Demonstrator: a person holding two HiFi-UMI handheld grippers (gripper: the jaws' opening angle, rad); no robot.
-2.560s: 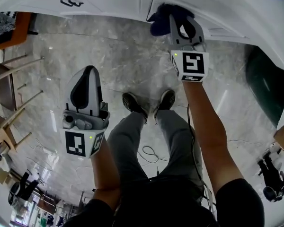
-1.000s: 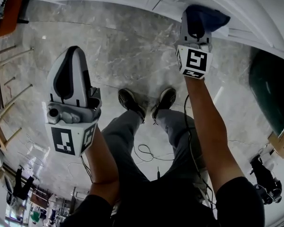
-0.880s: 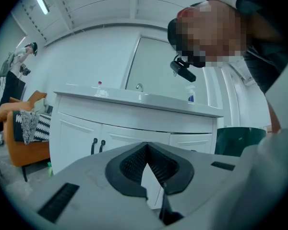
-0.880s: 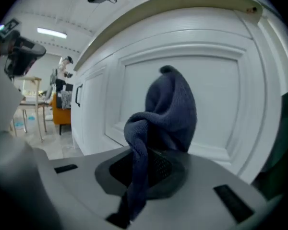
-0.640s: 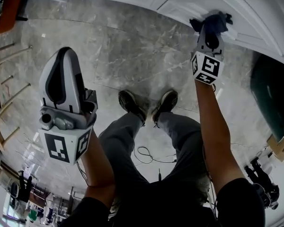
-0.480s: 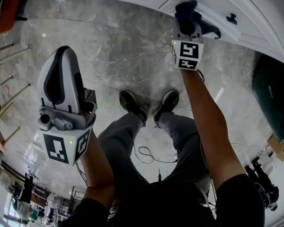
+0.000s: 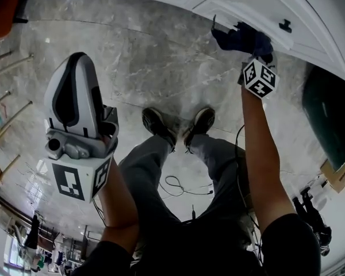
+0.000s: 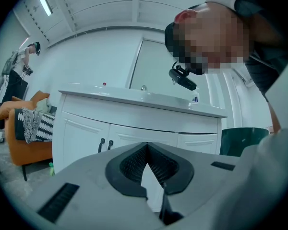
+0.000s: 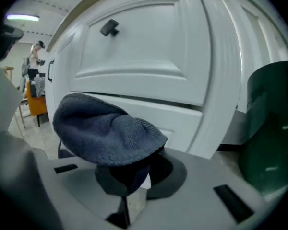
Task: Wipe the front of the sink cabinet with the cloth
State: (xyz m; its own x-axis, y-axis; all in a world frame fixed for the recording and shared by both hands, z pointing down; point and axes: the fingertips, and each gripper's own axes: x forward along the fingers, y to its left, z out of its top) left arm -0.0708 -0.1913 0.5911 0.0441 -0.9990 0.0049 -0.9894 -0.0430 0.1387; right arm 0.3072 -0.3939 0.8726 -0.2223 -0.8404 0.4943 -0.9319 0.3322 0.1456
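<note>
Grey marble floor [image 7: 161, 56] below a white sink cabinet [image 9: 149, 56]. The blue-grey cloth [image 9: 105, 131] is bunched against the cabinet front, under the door panel with the dark knob [image 9: 109, 28]. The right gripper [image 9: 132, 174] is clamped on the cloth, which drapes over the jaw tips and hides them (actual contact with the door is hard to confirm). The left gripper [image 8: 146, 150] is held well apart, its tips together and holding nothing. A green bin [image 9: 271, 128] is cut off at the edge.
</note>
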